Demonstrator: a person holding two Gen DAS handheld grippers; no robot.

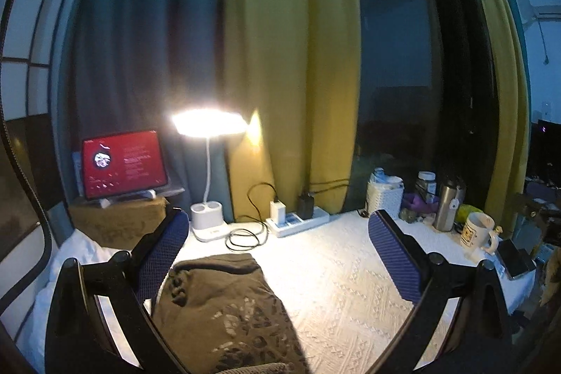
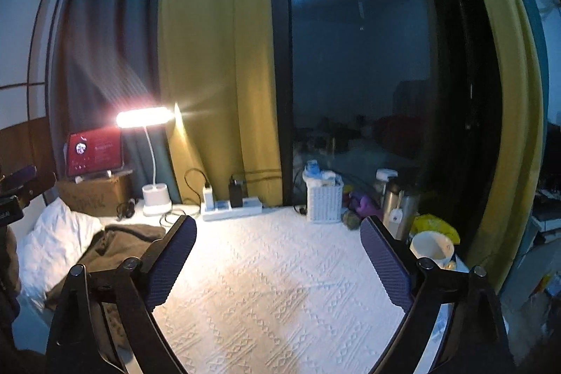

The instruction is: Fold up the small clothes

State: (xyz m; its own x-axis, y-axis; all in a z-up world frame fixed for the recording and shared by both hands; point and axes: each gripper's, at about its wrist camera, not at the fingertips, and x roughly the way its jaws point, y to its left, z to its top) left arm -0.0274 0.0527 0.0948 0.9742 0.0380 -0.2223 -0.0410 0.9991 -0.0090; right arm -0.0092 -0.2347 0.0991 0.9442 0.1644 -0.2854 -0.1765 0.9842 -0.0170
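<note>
1. Left gripper (image 1: pixel 278 255): black frame, blue textured pads, jaws spread wide, nothing between the pads; raised above the table.
2. Right gripper (image 2: pixel 278 263): same build, jaws also wide, nothing gripped; only bare cloth shows between its pads.
3. Olive-brown folded garment with pale printed pattern (image 1: pixel 228 311) lies flat on the white embossed tablecloth (image 1: pixel 350 286), below and just inside the left gripper's left finger (image 1: pixel 159 255), not touched by either pad. In the right wrist view the same garment (image 2: pixel 115 247) sits far left, well apart from the right gripper.
4. White crumpled pillow or bedding (image 2: pixel 52 244) lies just beside the garment at the left edge.
5. Lit white gooseneck desk lamp (image 1: pixel 208 160) stands at the back, beside a red-screened tablet on a stand (image 1: pixel 122 165) that rests on a brown cardboard box (image 1: pixel 115 219).
6. White power strip with plugged chargers (image 1: pixel 298 219) and a looped black cable (image 1: pixel 245 233) lie behind the garment.
7. Back right: white woven basket (image 1: pixel 384 197), steel flask (image 1: pixel 447 205), cream printed mug (image 1: pixel 478 232).
8. Yellow and teal curtains (image 1: pixel 291 58) hang behind, next to a dark window (image 2: pixel 361 58).
</note>
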